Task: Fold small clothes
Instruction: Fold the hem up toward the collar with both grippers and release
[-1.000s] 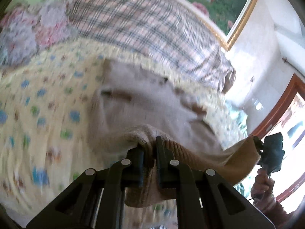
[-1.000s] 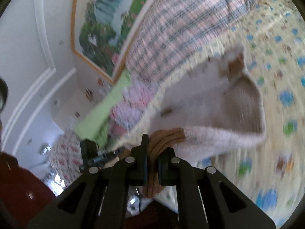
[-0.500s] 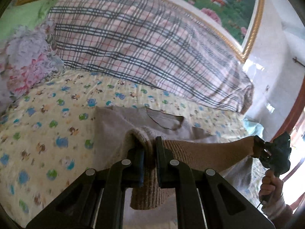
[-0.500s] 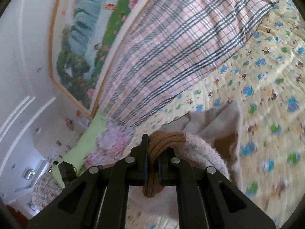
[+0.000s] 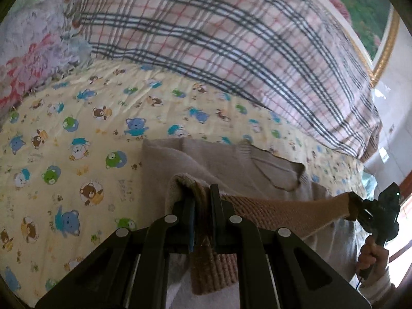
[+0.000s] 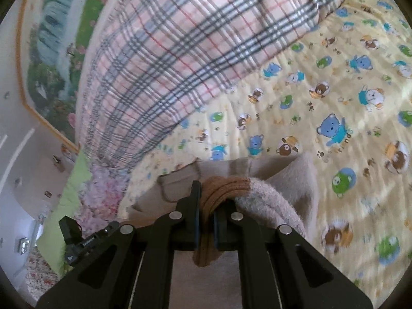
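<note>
A beige knit sweater [image 5: 231,164] with a brown ribbed hem [image 5: 270,211] lies partly on the bed, its near end lifted. My left gripper [image 5: 202,200] is shut on one corner of the hem. The hem stretches taut to the right, where my right gripper [image 5: 356,207], held by a hand [image 5: 370,252], pinches the other corner. In the right wrist view my right gripper [image 6: 206,198] is shut on the bunched brown hem [image 6: 224,188], and the sweater [image 6: 291,180] drapes over its right finger. The left gripper [image 6: 110,228] shows at the lower left there.
A yellow sheet with bear prints [image 5: 77,128] covers the bed. A plaid quilt [image 5: 219,38] is heaped along the far side, with a floral pillow [image 5: 31,59] to the left. A gold-framed painting [image 5: 373,13] hangs on the wall behind.
Both grippers carried the hem forward toward the plaid quilt and slightly down. The sweater's body now shows shorter ahead of the hem, with more sheet visible around it.
</note>
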Demonstrator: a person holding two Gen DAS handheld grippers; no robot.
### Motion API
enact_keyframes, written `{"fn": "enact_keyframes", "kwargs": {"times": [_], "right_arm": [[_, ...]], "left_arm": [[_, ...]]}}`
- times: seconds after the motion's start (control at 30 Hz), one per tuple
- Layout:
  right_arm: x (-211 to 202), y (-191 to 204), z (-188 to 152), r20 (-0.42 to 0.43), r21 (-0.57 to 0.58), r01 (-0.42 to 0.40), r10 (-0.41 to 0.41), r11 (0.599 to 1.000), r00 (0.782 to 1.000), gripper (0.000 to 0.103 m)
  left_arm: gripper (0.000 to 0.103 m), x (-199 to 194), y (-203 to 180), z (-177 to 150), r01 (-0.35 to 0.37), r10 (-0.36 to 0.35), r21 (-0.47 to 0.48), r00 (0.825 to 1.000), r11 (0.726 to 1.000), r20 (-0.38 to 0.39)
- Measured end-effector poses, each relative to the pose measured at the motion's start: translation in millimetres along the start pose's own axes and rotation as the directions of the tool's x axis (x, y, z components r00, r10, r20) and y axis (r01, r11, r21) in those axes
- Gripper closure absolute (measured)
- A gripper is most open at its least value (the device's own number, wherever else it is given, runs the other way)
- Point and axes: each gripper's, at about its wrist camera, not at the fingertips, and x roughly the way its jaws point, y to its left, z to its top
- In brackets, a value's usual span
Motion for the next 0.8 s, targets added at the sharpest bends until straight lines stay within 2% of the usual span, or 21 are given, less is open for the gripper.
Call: {"fn": "enact_keyframes", "kwargs": {"times": [0.2, 0.33, 0.37, 0.4, 0.43, 0.47, 0.57, 0.67, 0.73, 0.8], "right_arm": [[28, -17, 3, -0.052, 0.017, 0.098, -0.097, 0.995, 0.994, 0.094], [31, -26, 6, -0.074, 0.07, 0.11, -0.105, 0.991, 0.992, 0.093], [28, -25, 7, -0.066, 0.072, 0.109, -0.104, 0.991, 0.992, 0.091], [24, -23, 9, -0.056, 0.065, 0.12, -0.117, 0.991, 0.992, 0.086], [20, -20, 10, -0.045, 0.058, 0.13, -0.128, 0.99, 0.991, 0.083], [15, -18, 11, -0.028, 0.054, 0.134, -0.133, 0.989, 0.991, 0.075], [-6, -6, 12, 0.026, 0.04, 0.129, -0.13, 0.991, 0.991, 0.064], [-24, 13, 1, 0.05, -0.007, 0.101, -0.1, 0.995, 0.994, 0.064], [-28, 32, -16, 0.017, -0.083, 0.08, -0.078, 0.993, 0.997, 0.064], [-22, 55, -40, -0.063, -0.192, 0.06, -0.073, 0.98, 0.995, 0.064]], "left_arm": [[0.093, 27, 12, 2, -0.03, 0.028, -0.03, 0.999, 0.999, -0.043], [0.081, 20, 16, 11, -0.039, 0.038, -0.054, 0.999, 0.998, -0.018], [0.07, 13, 17, 14, -0.062, 0.062, -0.056, 0.998, 0.996, -0.001], [0.053, 5, 18, 16, -0.092, 0.093, -0.06, 0.995, 0.994, 0.023], [0.049, -1, 20, 18, -0.098, 0.101, -0.065, 0.994, 0.993, 0.039], [0.049, -11, 24, 20, -0.092, 0.097, -0.079, 0.994, 0.993, 0.056], [0.05, -30, 21, 17, -0.069, 0.073, -0.067, 0.996, 0.995, 0.053], [0.05, -50, -6, -5, -0.017, 0.016, 0.037, 1.0, 0.999, 0.022], [0.049, -53, -26, -25, 0.052, -0.05, 0.099, 0.998, 0.994, -0.027], [0.049, -46, -52, -49, 0.126, -0.107, 0.171, 0.987, 0.977, -0.117]]}}
